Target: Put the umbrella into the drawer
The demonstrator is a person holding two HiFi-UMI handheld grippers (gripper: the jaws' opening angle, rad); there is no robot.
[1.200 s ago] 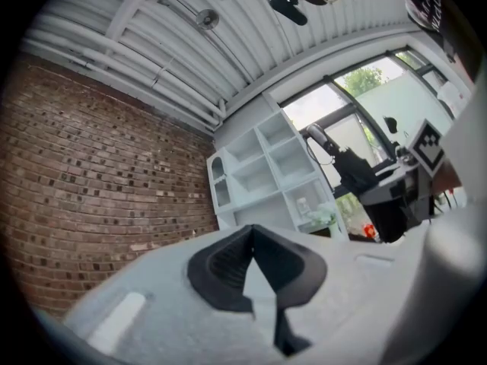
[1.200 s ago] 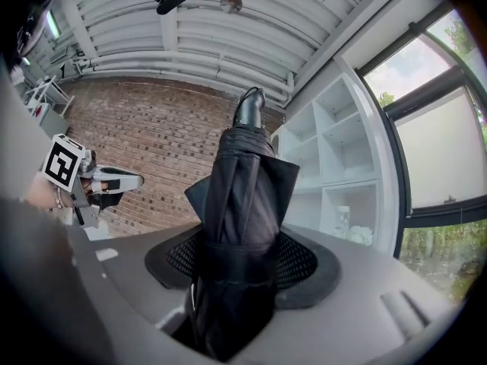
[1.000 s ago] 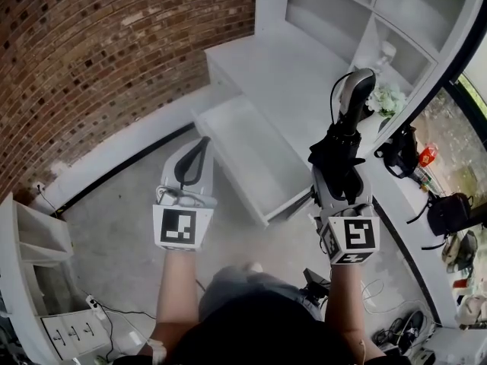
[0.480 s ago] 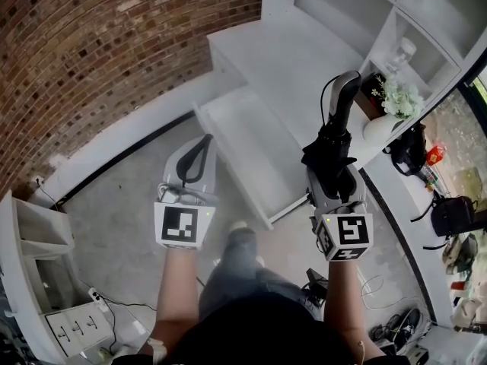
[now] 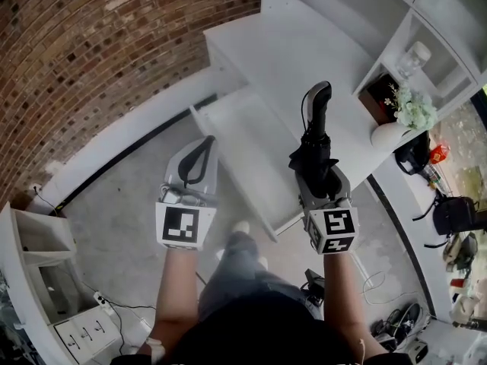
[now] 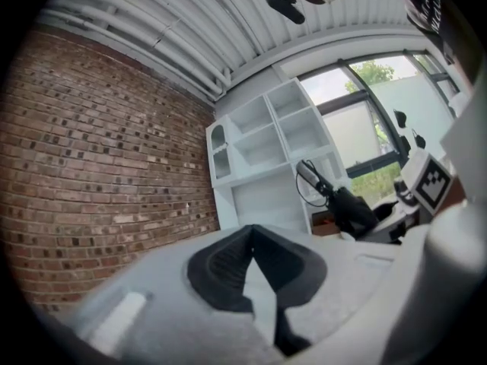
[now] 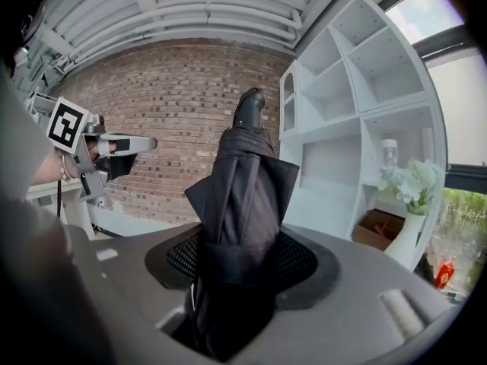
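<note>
A folded black umbrella points away from me, its grey handle over the white desk top just right of the open drawer. My right gripper is shut on the umbrella's canopy. In the right gripper view the dark fabric fills the gap between the pads of that gripper. The left gripper hovers over the floor just left of the drawer's front. Its jaws meet at the tips with nothing between them, as the left gripper view shows. The drawer's inside is bare white.
The white desk runs back to a cubby shelf unit. A vase of white flowers and a bottle stand at the right. The brick wall is on the left, a low white shelf at bottom left, and bags at the right.
The right gripper has carried the umbrella left and lower, from over the desk's right end toward the drawer's right side. The left gripper has shifted a little forward.
</note>
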